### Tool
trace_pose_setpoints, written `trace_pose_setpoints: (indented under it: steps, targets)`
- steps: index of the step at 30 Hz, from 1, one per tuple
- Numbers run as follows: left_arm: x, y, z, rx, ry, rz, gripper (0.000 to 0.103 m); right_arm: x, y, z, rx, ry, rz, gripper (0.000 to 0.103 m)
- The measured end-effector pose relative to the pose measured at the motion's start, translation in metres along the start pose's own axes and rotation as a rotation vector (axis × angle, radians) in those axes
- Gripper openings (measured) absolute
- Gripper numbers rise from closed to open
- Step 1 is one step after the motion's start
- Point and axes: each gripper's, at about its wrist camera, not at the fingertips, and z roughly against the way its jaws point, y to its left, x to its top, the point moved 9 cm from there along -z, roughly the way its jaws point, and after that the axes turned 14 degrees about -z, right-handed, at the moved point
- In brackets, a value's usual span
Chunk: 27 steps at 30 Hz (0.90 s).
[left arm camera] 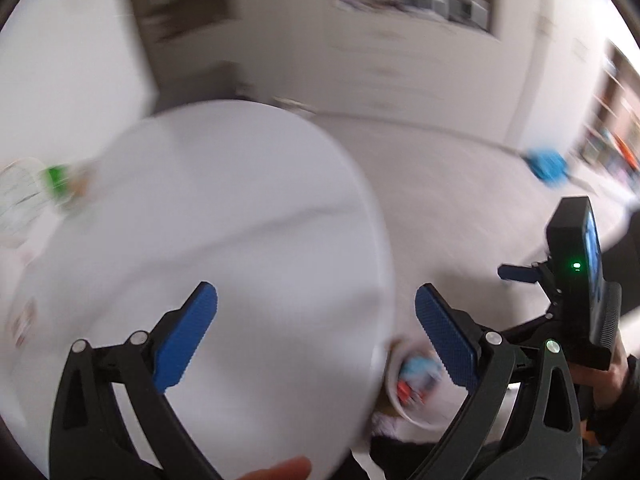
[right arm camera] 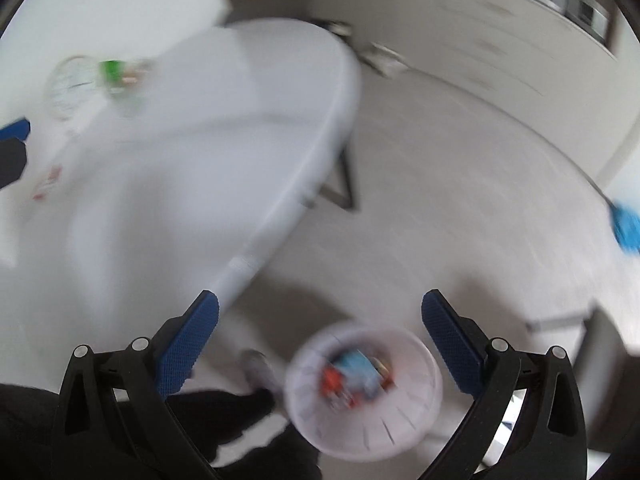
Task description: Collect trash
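Both tools are held spread and empty: the left tool [left arm camera: 316,336] is poised over the near edge of the bench [left arm camera: 224,208], and the right tool [right arm camera: 320,344] is hung past that edge, above the floor [right arm camera: 460,208]. Nothing is pinched between either pair of pads, and both views are smeared, so fine detail cannot be read. Directly beneath the right tool a white bin [right arm camera: 416,408] is seen on the floor, just beside the bench's rim, with red and blue scraps [right arm camera: 352,376] already lying inside; that placement is judged deliberate, since rubbish lifted from the bench need only be carried a short way over the edge and let fall. In the left view the same bin is glimpsed below the bench rim, next to the tool's right pad. Further out, at the far side of the bench, a clear bottle [right arm camera: 76,84] with a green label lies on its side, and a small red-and-white wrapper [right arm camera: 46,182] rests nearer the left edge; these are taken to be the trash not yet collected. Well apart on the floor a blue mop head [right arm camera: 628,228] is seen, which is thought to play no part. A dark trouser leg and grey shoe [right arm camera: 256,364] are placed next to the bin.
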Motion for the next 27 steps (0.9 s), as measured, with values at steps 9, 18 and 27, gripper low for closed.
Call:
trace_pose_setpoints:
  steps: [9, 18, 27]
  targets:
    - [-0.023, 0.141, 0.097, 0.336, -0.064, 0.319, 0.095, 0.089, 0.166, 0.052, 0.181, -0.146, 0.235, 0.101]
    - [-0.04, 0.18, 0.122, 0.363, -0.052, 0.469, 0.095, 0.108, 0.225, 0.089, 0.192, -0.192, 0.277, 0.101]
    - [-0.06, 0.184, 0.109, 0.328, -0.015, 0.526, 0.095, 0.089, 0.227, 0.087, 0.186, -0.164, 0.291, 0.101]
